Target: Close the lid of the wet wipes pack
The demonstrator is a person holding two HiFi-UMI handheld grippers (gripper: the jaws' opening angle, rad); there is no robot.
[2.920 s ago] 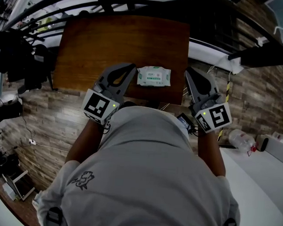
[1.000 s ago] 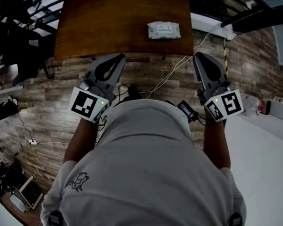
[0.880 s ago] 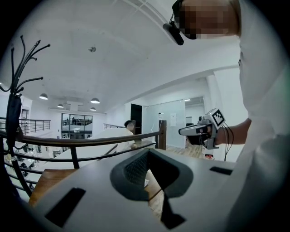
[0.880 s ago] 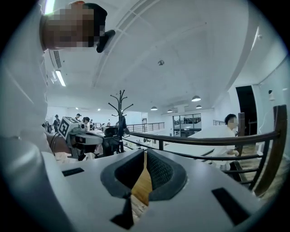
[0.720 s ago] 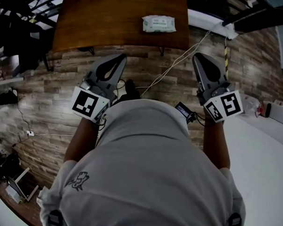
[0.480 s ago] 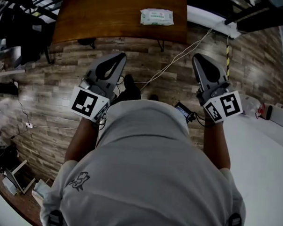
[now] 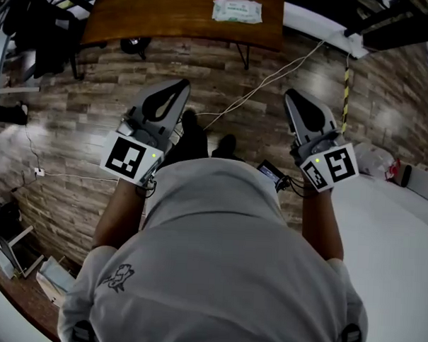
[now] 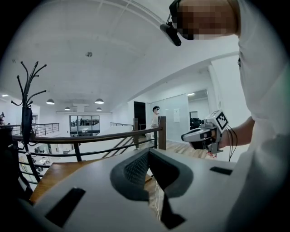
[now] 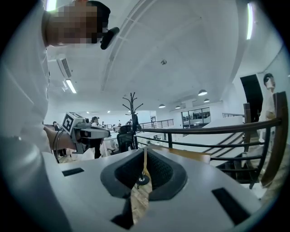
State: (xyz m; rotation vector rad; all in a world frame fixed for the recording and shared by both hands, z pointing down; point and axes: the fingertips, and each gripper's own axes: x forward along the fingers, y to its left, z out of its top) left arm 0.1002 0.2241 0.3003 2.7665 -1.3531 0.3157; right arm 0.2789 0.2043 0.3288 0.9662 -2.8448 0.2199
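The wet wipes pack, white with green print, lies flat near the front edge of the brown wooden table at the top of the head view. Its lid is too small to make out. My left gripper and right gripper hang side by side over the plank floor, well short of the table, both pointing towards it. In each gripper view the jaws stand together with nothing between them: left gripper, right gripper. The left gripper view shows the table edge beyond the jaws, without the pack.
A pale cable runs across the floor from the table towards my feet. A black railing and a coat rack stand behind the table. A white platform lies at the right, dark clutter at the left.
The person has stepped back from the table. Table and pack have slid up to the top edge of the head view, and both grippers have come away with them, empty.
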